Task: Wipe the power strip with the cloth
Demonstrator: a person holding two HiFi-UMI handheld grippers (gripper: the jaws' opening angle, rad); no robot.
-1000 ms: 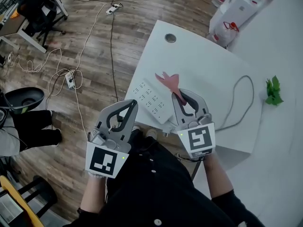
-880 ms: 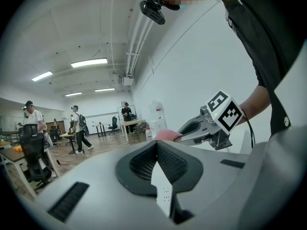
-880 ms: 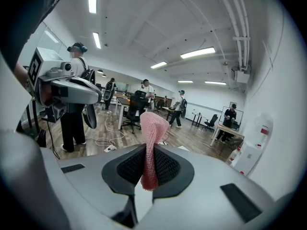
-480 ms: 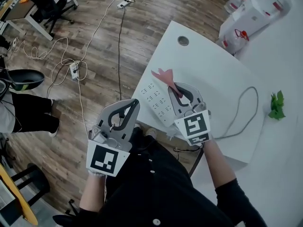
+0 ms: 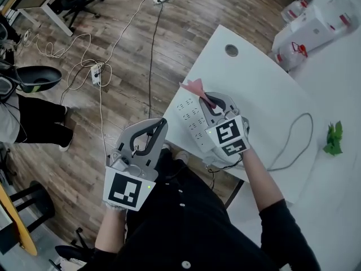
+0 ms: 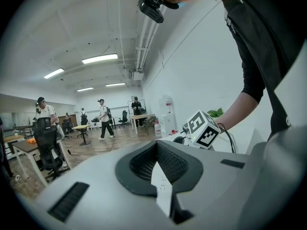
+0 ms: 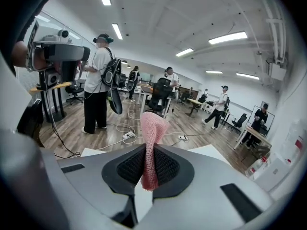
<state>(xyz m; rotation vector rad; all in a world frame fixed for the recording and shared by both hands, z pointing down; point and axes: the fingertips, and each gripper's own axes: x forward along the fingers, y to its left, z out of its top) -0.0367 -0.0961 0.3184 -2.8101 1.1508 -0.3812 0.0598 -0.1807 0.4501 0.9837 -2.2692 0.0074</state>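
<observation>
The left gripper [image 5: 159, 126] is hovering off the counter's [image 5: 265, 89] near edge, above the wooden floor [image 5: 130, 55] and close to the person's dark shirt. In the left gripper view its fingers [image 6: 144, 163] are pressing together at the tips and are holding nothing.

Just to its right, the white power strip [image 5: 190, 119] is lying flat on the counter, running along the near left edge. The right gripper [image 5: 206, 98] is reaching over the strip's far side, with its marker cube facing up toward the head camera. Its fingers [image 7: 125, 169] are pinching the pink cloth [image 7: 152, 128] in a tight vertical fold, and the cloth's free end is sticking out past the tips. From the head view the cloth [image 5: 194, 87] is showing beyond the strip's far end, near the counter's edge; whether it is touching the strip or the counter cannot be told.

Farther right, a grey cable [image 5: 293, 143] is looping across the counter, and a small green plant [image 5: 334, 139] is sitting well apart from the strip.
</observation>
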